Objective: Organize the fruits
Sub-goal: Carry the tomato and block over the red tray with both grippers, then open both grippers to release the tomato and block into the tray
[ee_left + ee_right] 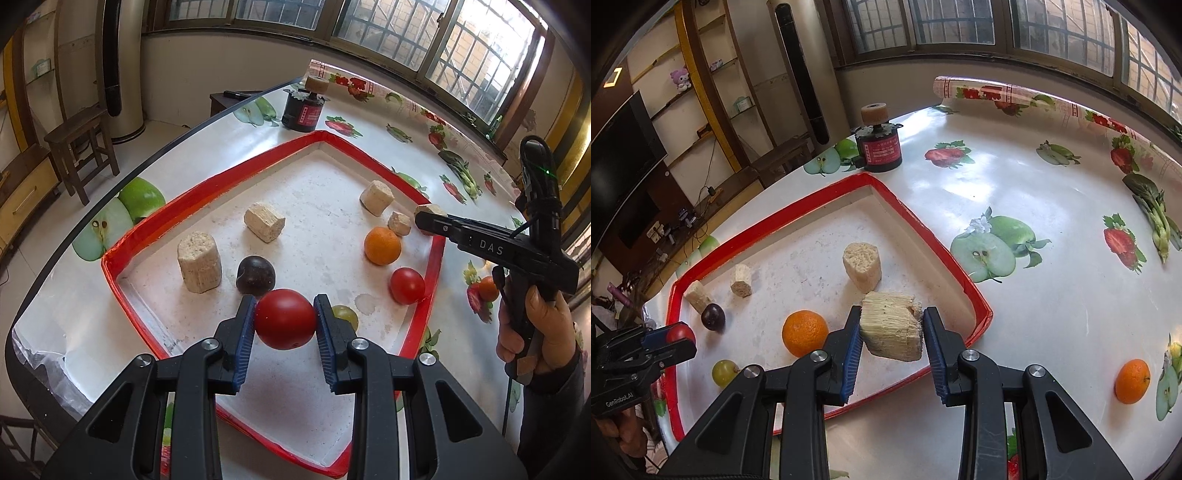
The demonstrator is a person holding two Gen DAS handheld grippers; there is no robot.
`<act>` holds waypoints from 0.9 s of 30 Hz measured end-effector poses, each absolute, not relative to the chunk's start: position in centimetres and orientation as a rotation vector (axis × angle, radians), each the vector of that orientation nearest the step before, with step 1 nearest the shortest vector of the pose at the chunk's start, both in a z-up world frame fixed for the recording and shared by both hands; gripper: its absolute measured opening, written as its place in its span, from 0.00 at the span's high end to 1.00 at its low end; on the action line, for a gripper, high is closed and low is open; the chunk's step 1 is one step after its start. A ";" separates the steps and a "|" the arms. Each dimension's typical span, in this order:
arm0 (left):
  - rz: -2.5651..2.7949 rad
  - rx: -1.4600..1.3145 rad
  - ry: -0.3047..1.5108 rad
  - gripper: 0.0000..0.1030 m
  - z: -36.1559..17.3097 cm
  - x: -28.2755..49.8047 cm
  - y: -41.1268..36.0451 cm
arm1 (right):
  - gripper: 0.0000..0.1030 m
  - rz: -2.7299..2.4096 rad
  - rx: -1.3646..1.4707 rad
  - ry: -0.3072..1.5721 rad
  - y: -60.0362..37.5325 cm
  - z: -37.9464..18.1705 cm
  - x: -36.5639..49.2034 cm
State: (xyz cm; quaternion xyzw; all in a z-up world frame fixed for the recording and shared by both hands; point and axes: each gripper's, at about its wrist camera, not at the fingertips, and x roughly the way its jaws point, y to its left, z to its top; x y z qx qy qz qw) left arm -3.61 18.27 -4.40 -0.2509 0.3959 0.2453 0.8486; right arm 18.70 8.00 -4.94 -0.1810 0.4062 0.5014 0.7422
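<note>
Left wrist view: the left gripper (285,325) clamps a red tomato (285,319) above the red-rimmed tray (155,221). The right gripper (892,336) grips a pale block (892,330) over the tray's right edge; an orange (805,332) lies inside the tray.

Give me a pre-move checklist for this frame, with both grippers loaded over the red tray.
1. Left gripper shut on the red tomato, pads on opposite sides: ok.
2. Right gripper shut on the beige block: ok, though the block sits tilted.
3. Both loads lifted off the red tray: cannot tell.
4. Grippers apart from each other: ok.
5. Fruit left in the tray, namely orange, small tomato, dark plum, green grape: not ok, unsorted.
6. Second orange outside the tray on the table: ok.
</note>
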 end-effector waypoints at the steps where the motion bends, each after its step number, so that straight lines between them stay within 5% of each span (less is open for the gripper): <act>1: 0.515 -0.529 0.840 0.72 -4.6 -3.5 18.2 | 0.68 1.096 -0.398 0.895 8.1 -5.2 18.8; 11: 0.529 -0.535 0.901 0.70 -6.0 -3.2 18.0 | 0.60 1.104 -0.371 0.922 8.1 -5.8 19.3; 15: 0.554 -0.521 0.876 0.52 -5.1 -3.4 17.8 | 0.42 1.108 -0.383 0.888 7.7 -5.1 18.5; 27: 0.526 -0.470 0.848 0.52 -3.1 -2.6 15.7 | 0.42 1.112 -0.342 0.844 3.7 -2.4 17.5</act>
